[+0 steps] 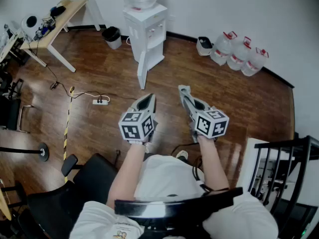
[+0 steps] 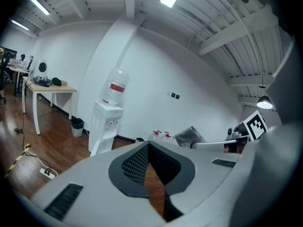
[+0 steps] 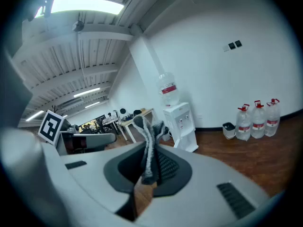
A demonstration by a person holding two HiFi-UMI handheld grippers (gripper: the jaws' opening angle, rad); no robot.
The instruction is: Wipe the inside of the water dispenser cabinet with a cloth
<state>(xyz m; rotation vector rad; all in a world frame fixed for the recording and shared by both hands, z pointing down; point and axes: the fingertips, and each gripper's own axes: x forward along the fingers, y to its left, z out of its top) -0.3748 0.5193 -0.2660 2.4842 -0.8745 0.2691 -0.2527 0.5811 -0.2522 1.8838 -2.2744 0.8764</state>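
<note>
The white water dispenser [image 1: 147, 31] stands against the far wall with a bottle on top, and its lower cabinet door [image 1: 142, 71] hangs open. Both grippers are held out over the wood floor, well short of it. My right gripper [image 3: 149, 148] is shut on a grey cloth [image 3: 147, 141] that sticks up from its jaws; it shows in the head view as the right gripper [image 1: 184, 90]. My left gripper [image 1: 149, 98] hangs beside it, jaws together with nothing between them. In the left gripper view the dispenser [image 2: 106, 122] is ahead to the left and the cloth [image 2: 190, 136] to the right.
Three water jugs [image 1: 239, 56] and a small bin [image 1: 204, 45] line the wall on the right. A black bin [image 1: 112, 36] and a desk [image 1: 55, 21] are on the left. A power strip with cable [image 1: 99, 101] lies on the floor. A black rack [image 1: 284, 173] stands near right.
</note>
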